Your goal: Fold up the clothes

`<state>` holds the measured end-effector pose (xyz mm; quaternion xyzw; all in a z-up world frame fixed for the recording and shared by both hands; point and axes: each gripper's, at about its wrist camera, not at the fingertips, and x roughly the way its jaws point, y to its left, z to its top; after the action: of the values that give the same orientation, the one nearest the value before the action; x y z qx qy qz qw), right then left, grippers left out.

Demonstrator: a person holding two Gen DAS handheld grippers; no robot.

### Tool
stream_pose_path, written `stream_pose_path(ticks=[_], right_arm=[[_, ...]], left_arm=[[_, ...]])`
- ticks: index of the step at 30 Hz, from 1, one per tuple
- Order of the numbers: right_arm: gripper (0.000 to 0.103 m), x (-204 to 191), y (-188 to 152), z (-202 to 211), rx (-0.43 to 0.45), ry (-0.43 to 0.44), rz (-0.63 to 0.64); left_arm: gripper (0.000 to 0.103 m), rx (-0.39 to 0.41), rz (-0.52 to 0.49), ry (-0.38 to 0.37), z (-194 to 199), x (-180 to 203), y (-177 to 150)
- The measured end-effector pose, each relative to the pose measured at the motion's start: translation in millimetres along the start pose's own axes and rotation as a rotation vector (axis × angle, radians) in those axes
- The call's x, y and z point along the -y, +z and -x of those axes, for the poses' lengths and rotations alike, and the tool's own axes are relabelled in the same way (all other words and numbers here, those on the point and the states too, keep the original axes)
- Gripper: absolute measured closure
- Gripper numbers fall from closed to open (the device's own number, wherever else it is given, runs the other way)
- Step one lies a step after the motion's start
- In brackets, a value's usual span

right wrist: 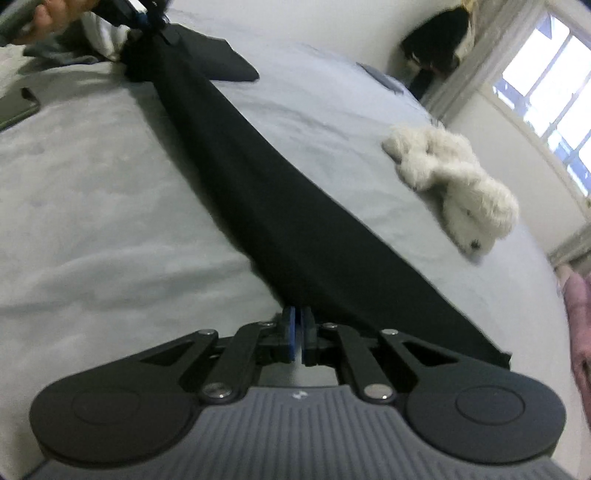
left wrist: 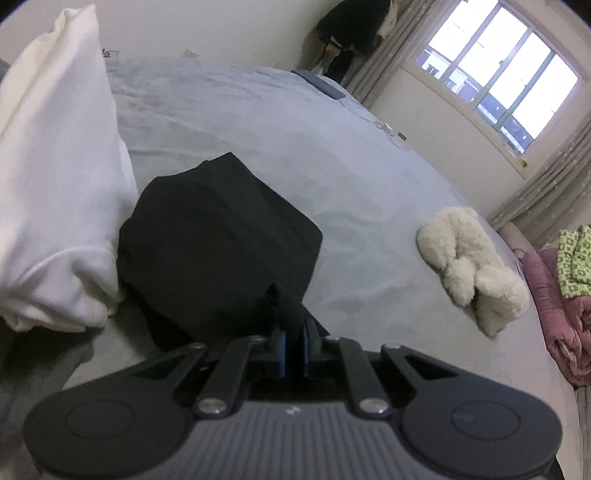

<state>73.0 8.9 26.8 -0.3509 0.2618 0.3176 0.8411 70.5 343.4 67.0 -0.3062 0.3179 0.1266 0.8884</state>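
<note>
A long black garment [right wrist: 277, 203] is stretched in a band across the pale blue bed sheet [right wrist: 92, 184], running between my two grippers. My right gripper [right wrist: 298, 315] is shut on its near end, with the cloth running into the blue pads. At the far end my left gripper [right wrist: 147, 18], held by a hand [right wrist: 51, 14], pinches the other end. In the left wrist view the left gripper [left wrist: 293, 326] is shut on a tuft of the black garment [left wrist: 218, 236], which bunches in a folded heap just ahead of it.
A white pillow [left wrist: 55, 177] lies against the heap's left side. A white plush toy [left wrist: 472, 273] [right wrist: 454, 184] lies on the sheet to the right. A dark phone [right wrist: 14, 107] rests at the left. Pink bedding [left wrist: 554, 321] is beyond the bed's right edge. A person [left wrist: 351, 33] stands by the curtains.
</note>
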Motion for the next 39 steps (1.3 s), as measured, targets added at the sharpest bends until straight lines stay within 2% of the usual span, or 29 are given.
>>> stream_pose_path(ticks=[1,2,6,8,11,13,16,19,23,29,36,39], right_arm=[[0.064,4,-2,4,0.014,-0.016,-0.026],[0.057,8,-5,8,0.025,-0.034,-0.054],[0.056,21,-23,10,0.004,-0.080,-0.099],[0.059,21,-27,0,-0.021,-0.109,-0.085],[0.093,16,-25,-6,-0.043,-0.141,-0.048],[0.101,12,-23,-10,-0.056,-0.161,-0.022],[0.101,12,-24,-3,-0.043,-0.162,-0.036],[0.101,15,-33,11,-0.020,-0.128,-0.069],[0.101,11,-38,4,-0.051,-0.106,-0.008],[0.091,0,-31,-2,-0.099,-0.098,0.129],[0.091,26,13,13,0.005,0.063,-0.078],[0.091,14,35,-1,0.034,0.098,-0.083]], left_arm=[[0.094,0.010,0.003,-0.010,1,-1,1],[0.094,0.020,0.007,-0.021,2,-1,2],[0.094,0.049,0.004,-0.044,3,3,5],[0.094,0.052,0.001,-0.040,-1,4,5],[0.094,0.043,0.021,-0.033,-9,0,3],[0.094,0.040,0.048,-0.033,-12,-5,3],[0.094,0.055,0.074,-0.051,-12,-9,6],[0.094,0.045,0.039,-0.019,-18,-4,5],[0.092,-0.005,-0.057,0.044,-28,4,-2],[0.084,-0.042,-0.072,0.053,-21,-1,-1],[0.076,-0.026,-0.028,0.026,-4,-10,4],[0.075,-0.043,-0.020,0.026,-4,-12,2]])
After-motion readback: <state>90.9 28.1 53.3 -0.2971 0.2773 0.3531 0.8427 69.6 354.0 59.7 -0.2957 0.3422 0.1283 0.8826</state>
